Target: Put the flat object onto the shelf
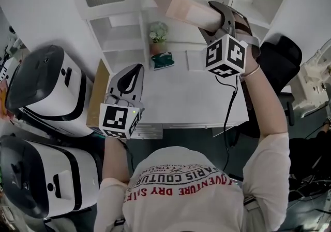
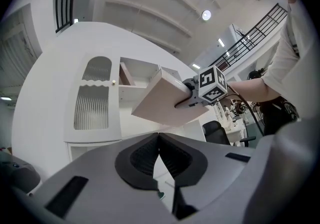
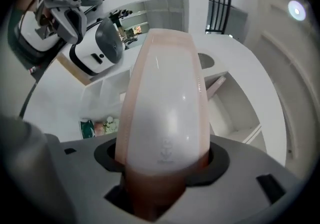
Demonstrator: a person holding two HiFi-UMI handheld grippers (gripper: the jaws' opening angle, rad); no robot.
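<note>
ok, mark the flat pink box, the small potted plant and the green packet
flat pink box (image 1: 180,8), head view, broad top face
small potted plant (image 1: 158,32), head view, flowers
green packet (image 1: 163,61), head view, middle

The right gripper (image 1: 209,16), arm raised forward, clamps the flat object (image 1: 176,3). The left gripper (image 1: 133,73) sits lower, jaws together.

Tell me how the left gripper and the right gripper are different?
The right gripper is clamped on the flat pink box; the left gripper holds nothing, its jaws together. The right gripper is raised up by the shelf; the left gripper sits lower, by the desk. Both carry a cube with square markers.
</note>
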